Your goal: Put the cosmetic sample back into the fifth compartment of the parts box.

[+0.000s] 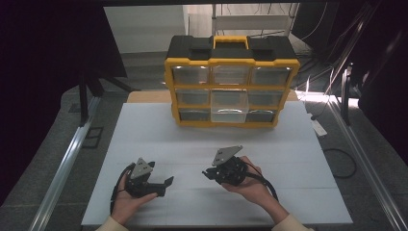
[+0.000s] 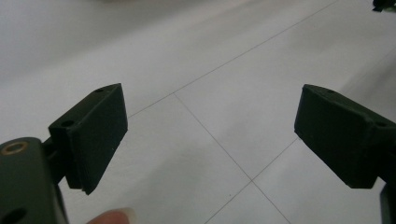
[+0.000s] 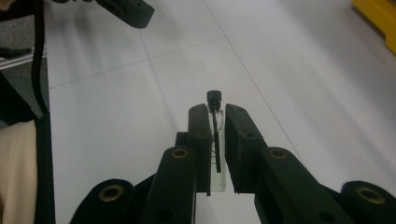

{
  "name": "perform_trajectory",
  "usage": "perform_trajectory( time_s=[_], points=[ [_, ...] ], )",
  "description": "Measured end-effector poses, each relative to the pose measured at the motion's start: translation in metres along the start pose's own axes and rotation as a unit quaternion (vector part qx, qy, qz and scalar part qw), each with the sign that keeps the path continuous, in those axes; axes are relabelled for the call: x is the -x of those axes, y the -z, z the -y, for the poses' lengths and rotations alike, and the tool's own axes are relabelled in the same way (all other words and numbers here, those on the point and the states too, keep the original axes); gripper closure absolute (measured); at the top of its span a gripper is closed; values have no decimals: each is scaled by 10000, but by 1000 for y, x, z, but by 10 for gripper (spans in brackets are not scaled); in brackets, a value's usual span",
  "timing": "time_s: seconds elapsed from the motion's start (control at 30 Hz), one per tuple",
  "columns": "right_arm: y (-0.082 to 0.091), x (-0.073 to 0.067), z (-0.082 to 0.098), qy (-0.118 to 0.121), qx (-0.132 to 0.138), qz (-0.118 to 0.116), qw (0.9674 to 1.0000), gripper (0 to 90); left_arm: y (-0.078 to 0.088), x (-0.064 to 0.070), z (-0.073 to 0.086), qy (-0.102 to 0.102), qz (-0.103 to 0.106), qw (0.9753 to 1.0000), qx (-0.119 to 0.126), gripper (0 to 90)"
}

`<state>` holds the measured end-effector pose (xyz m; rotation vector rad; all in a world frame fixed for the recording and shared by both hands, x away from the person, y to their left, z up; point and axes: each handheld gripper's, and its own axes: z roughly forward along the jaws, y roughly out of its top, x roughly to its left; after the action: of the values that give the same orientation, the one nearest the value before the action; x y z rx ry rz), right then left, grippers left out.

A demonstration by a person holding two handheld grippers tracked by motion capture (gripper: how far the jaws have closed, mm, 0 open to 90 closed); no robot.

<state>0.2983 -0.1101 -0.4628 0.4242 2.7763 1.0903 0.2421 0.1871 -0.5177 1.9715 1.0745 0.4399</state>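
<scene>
Right gripper [image 3: 215, 116] clamped on a small clear vial with a black cap [image 3: 214, 99], held above the white table [image 1: 288, 154]; left gripper [image 2: 210, 135] jaws wide, nothing between; yellow-and-black drawer organiser [image 1: 231, 86] stands well beyond, middle drawer [image 1: 230, 108] pulled out; dark curtains around.

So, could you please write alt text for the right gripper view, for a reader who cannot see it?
The right gripper, two black jaws rising from the bottom edge, is shut on a small clear vial with a black cap, held above a white table. The left gripper shows at the top left, and a yellow organizer's corner at the top right.
</scene>
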Motion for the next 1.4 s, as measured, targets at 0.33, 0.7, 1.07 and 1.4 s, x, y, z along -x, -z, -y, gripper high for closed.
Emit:
perform_trajectory(
  time_s=[0.33, 0.7, 1.07, 1.4],
  points=[
    [11, 3, -2, -146, 237, 73, 9996, 809, 0, 0, 0, 7, 7, 10000, -22, 103],
    [28, 7, -5, -253, 599, 109, 9978, 808, 0, 0, 0, -23, -2, 10000, -28, 103],
    [45, 10, -7, -332, 904, 264, 9950, 809, -1, 0, 0, -13, 3, 10000, -34, 104],
    [61, 14, -7, -462, 1198, 384, 9910, 808, 0, 0, 0, -8, -7, 10000, -17, 103]
  ],
)
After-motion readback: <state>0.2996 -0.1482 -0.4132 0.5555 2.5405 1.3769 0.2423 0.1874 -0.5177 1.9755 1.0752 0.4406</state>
